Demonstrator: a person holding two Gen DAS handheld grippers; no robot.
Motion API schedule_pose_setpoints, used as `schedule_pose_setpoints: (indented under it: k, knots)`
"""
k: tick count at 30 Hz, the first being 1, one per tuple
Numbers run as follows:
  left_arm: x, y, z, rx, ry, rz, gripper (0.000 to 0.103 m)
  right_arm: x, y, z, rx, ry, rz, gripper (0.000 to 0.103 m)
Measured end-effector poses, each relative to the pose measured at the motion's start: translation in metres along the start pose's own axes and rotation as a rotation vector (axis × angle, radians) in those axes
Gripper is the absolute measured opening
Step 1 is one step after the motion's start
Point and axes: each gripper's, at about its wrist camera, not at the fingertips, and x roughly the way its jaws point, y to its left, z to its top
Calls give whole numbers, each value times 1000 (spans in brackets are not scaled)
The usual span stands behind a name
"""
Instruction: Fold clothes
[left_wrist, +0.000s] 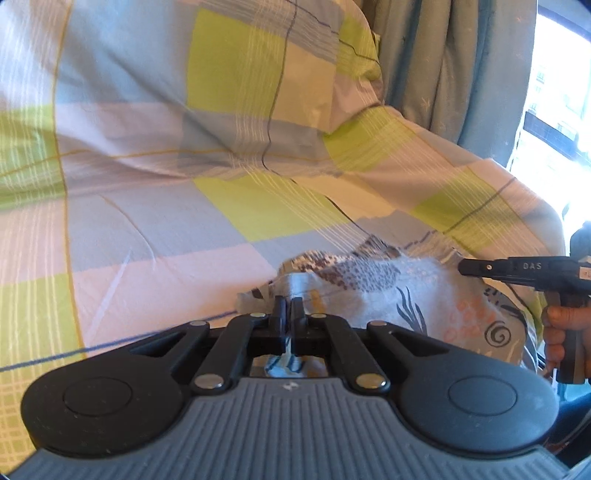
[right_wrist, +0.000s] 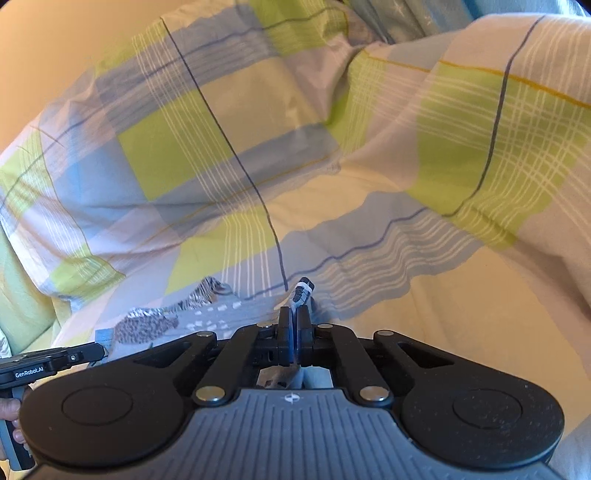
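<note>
- Left tongs: jaws pinched narrow on the edge of the patterned garment, low centre of the left wrist view; cloth runs back through the jaws toward the camera.
- Right tongs: jaws pinched narrow on a thin fold of the same garment, low centre of the right wrist view; a small bit of cloth pokes out past the tips.
- Garment: light fabric, grey animal-spot patches, orange and dark blue motifs; spans between both tongs, lower part of each frame, over the bed.
- A hand grips the right tool's handle at right edge of the left view.
- Bed: checked duvet, green/blue/lilac, bunched upper frame.
- Curtain and bright window, upper right of left view.
</note>
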Motion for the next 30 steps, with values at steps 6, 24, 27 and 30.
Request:
schedule_pose_setpoints:
  k: [6,24,27,30]
  knots:
    - [3,10,1,-33,-20,55,0,8,9,4,-31,-39,3,2]
    - [7,35,-4,-173,14,72,33,10,-23,3,98,-9,44,32]
    - [7,38,-3,-170,25,61,39,13,-26,3,141,36,92,41]
    - [12,28,-2,-97,52,78,41,20,-21,-2,132,103,113,41]
